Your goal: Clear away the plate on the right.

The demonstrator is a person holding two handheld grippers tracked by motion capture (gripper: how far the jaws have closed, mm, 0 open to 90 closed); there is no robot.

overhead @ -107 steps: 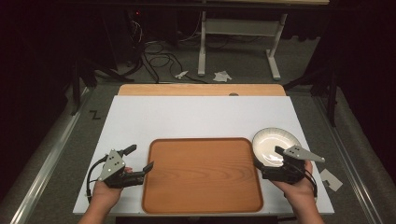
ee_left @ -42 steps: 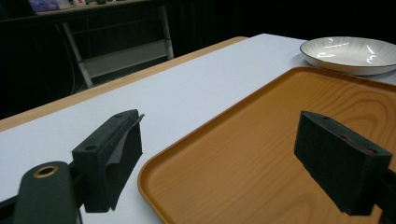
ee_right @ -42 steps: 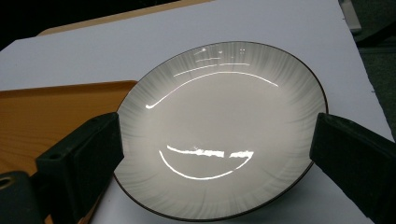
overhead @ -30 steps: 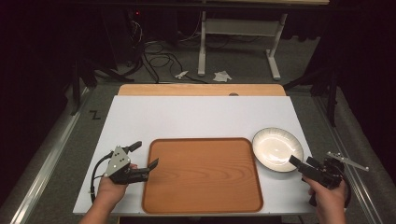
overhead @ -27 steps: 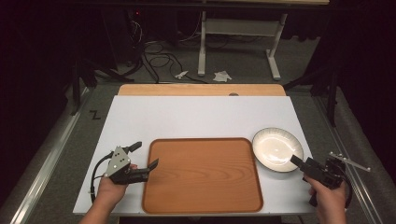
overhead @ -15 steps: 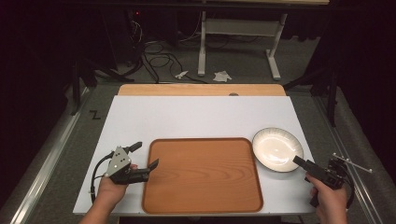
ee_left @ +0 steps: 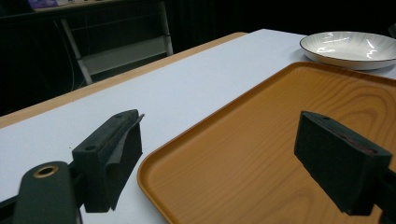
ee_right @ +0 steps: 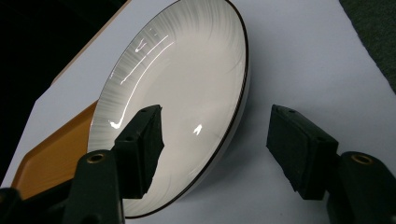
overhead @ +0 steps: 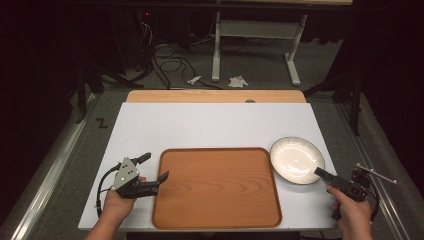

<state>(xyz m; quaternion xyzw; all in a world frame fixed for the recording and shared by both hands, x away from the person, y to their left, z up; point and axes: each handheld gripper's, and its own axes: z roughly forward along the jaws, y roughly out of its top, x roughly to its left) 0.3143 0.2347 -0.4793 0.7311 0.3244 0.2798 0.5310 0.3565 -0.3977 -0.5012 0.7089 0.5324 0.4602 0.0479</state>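
We judged the job barely begun: the plate (overhead: pixel 297 159) sat on the table (overhead: pixel 210 125), right of centre, beside the empty tray (overhead: pixel 216 186). Our right claw (ee_right: pixel 215 140) gaped around its rim, seemingly untouched; the left claw (ee_left: pixel 233 158) hung apart.

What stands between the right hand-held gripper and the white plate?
Nothing visible does. The right hand-held gripper is open, its jaws on either side of the near rim of the round white plate with a dark edge, with bare white tabletop beside it.
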